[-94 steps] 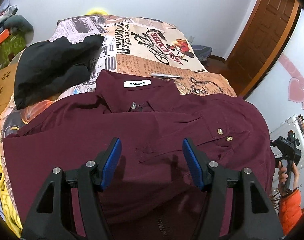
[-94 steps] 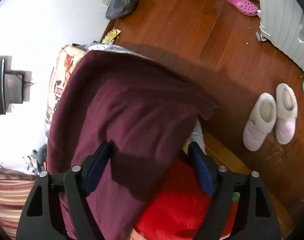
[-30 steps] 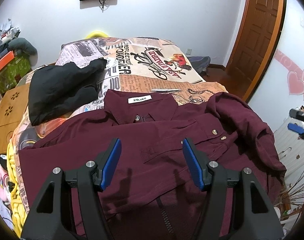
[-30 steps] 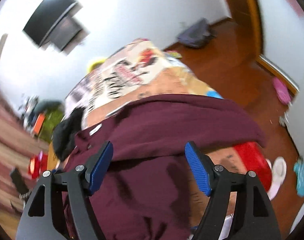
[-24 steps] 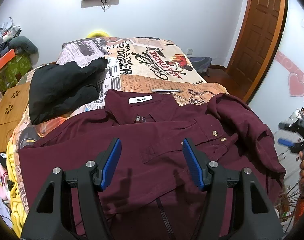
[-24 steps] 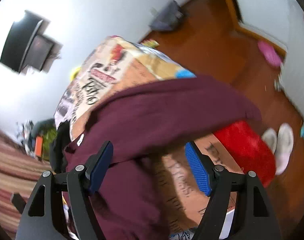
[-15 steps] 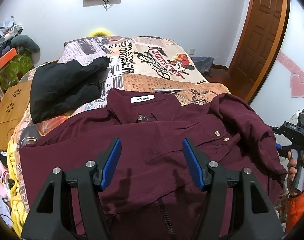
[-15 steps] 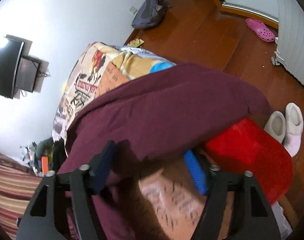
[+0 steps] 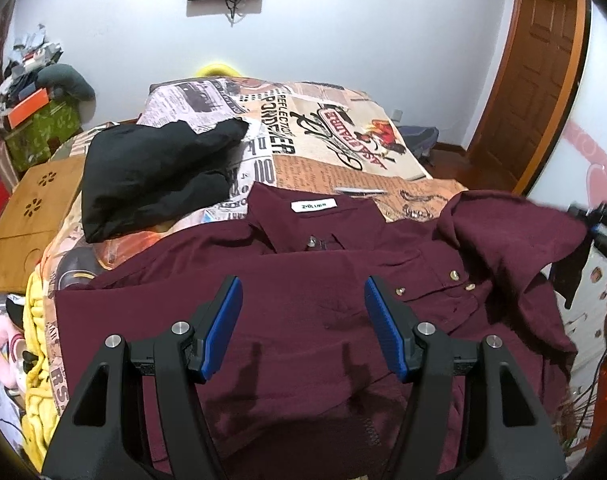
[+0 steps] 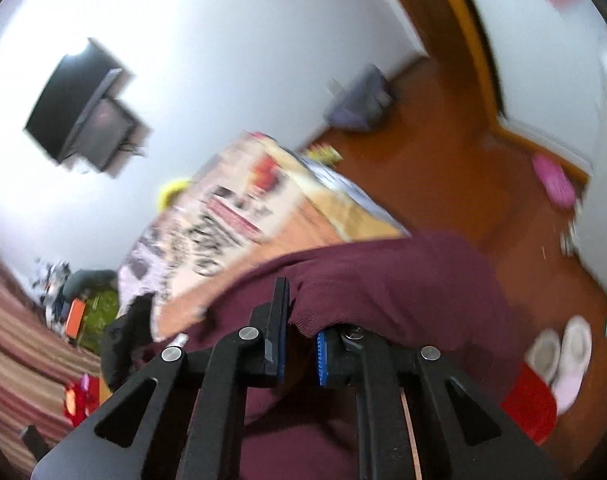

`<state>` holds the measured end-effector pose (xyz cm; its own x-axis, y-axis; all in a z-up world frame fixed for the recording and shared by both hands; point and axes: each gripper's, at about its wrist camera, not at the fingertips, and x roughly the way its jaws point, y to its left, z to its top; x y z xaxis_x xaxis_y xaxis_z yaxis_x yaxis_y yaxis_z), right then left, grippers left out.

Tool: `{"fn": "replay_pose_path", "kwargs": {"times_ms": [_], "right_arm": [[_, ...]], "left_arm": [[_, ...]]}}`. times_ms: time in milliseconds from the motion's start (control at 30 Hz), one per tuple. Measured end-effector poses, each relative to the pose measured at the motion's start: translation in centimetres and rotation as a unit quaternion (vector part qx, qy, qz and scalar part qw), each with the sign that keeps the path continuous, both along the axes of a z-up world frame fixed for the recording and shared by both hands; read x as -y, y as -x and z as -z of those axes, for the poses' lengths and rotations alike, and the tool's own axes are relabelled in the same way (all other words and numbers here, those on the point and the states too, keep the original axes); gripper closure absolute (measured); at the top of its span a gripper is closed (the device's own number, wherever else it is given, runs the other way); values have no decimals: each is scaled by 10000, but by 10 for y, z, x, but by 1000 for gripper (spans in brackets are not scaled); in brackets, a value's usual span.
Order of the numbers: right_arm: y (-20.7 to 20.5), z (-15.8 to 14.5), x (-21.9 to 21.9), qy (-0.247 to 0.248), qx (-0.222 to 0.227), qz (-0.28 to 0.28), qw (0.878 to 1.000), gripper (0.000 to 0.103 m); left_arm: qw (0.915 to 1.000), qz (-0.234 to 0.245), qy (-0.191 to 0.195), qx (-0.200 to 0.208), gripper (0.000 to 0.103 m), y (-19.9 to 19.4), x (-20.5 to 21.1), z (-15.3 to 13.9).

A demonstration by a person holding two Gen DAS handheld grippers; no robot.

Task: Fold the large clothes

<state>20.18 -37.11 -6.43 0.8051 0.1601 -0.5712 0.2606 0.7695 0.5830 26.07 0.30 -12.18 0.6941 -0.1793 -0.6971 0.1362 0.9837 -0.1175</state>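
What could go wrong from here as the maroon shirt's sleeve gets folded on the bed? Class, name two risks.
1. The right tool pinches only the edge of the maroon button-up shirt, so the sleeve could slip free.
2. That sleeve end hangs past the newspaper-print bedspread; if released, it may drop toward the wooden floor.

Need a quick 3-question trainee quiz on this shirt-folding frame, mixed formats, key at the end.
1. True or false: the left gripper is clamped on the maroon shirt.
2. Multiple choice: what lies on the bedspread beyond the shirt's collar, to its left in the left wrist view? A) a black garment B) a white towel C) a blue pillow
3. Fill in: the right gripper is shut on the shirt's ____.

Key
1. False: its jaws stand open above the shirt, with no fabric between the pads.
2. A
3. Edge: a fold of maroon fabric is pinched on the shirt's right side.
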Motion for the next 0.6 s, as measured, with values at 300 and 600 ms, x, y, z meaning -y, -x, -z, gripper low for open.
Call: {"fn": "replay_pose_path", "kwargs": {"times_ms": [300, 600], "right_arm": [[-11, -121, -118, 365, 1416, -1832, 9721, 93], [-35, -88, -285, 652, 806, -3831, 9179, 93]], "left_arm": [[9979, -398, 162, 483, 41, 22, -51, -34], [9912, -1070, 96, 776, 36, 54, -117, -52]]}}
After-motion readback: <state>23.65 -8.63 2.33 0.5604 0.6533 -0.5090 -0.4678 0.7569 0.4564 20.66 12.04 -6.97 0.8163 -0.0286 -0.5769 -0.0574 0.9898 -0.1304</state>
